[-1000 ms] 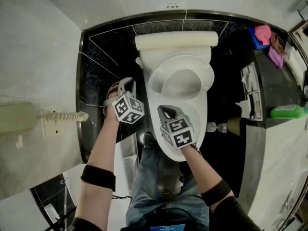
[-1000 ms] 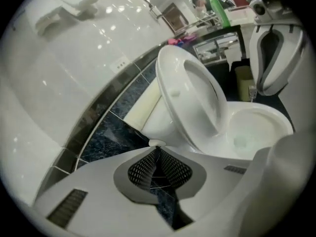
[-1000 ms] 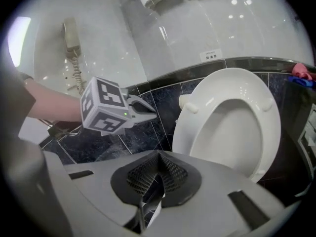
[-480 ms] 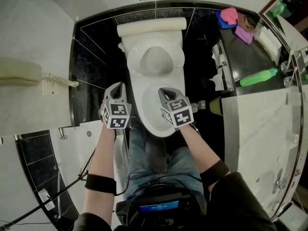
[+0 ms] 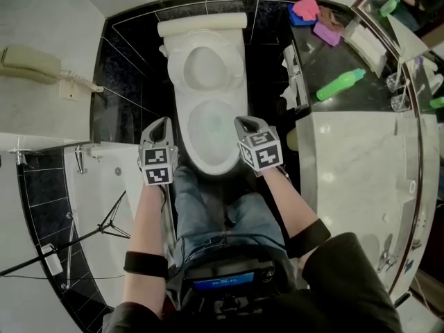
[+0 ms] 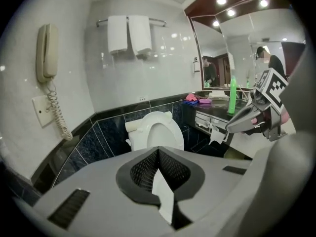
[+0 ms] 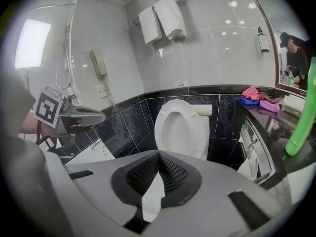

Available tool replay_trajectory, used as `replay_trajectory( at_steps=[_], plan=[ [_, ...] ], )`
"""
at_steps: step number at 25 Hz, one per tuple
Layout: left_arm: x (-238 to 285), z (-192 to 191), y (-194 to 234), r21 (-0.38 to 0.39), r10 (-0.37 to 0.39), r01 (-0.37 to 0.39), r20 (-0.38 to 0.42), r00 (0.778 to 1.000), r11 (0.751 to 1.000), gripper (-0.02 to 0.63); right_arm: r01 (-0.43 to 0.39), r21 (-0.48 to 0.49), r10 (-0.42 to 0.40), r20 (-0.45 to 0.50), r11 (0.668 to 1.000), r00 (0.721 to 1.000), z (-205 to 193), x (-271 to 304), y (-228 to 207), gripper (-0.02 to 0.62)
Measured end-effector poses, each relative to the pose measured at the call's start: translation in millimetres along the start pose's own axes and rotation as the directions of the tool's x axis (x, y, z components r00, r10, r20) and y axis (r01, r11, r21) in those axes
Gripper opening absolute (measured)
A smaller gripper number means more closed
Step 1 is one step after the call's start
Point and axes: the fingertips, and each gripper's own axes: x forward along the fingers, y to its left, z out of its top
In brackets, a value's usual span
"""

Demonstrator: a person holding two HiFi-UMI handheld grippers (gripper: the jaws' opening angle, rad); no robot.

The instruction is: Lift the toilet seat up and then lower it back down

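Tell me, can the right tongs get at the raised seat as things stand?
Probably yes. The right tongs point straight at the seat, which stands upright, and nothing lies between them. Their jaws are shut and empty, so they would have to open first.

This is a bathroom, most likely a hotel's. A white toilet (image 5: 208,82) stands against a wall of glossy black tiles (image 5: 132,75) with pale panels above, a bathtub (image 5: 97,207) on one side and a marble counter (image 5: 354,165) on the other. A corded phone (image 6: 44,51) hangs on the wall near the toilet, two folded towels (image 6: 129,33) hang on a rail above it, a large lit mirror (image 6: 247,48) runs over the counter, and a green bottle (image 5: 340,83), coloured cloths (image 5: 305,9) and a wall-mounted pump bottle (image 7: 263,39) are at hand.
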Motion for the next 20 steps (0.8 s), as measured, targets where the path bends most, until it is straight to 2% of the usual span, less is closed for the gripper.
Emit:
replay_trajectory(
  at_steps=[4,11,16,20],
  plan=[
    [-33,-3,-19,-0.057,-0.007,0.006,-0.019,1.000,0.998,0.008,0.010,0.007,-0.010,-0.025,1.000,1.000,-10,-35,-1,0.006],
    [-77,1,-11,-0.044,-0.015,0.014,-0.023,1.000,0.999,0.008,0.068,0.035,-0.066,-0.043,0.997,0.997,-14,-84,10,0.006],
    [-96,-2,-3,-0.046,-0.058,0.056,-0.031,0.998,0.997,0.008,0.107,0.058,-0.103,-0.057,0.993,0.993,-26,-96,22,0.006],
    [-103,-13,13,-0.027,-0.060,0.059,-0.028,0.998,0.998,0.008,0.120,0.071,-0.115,-0.065,0.990,0.991,-31,-98,34,0.006]
  ],
)
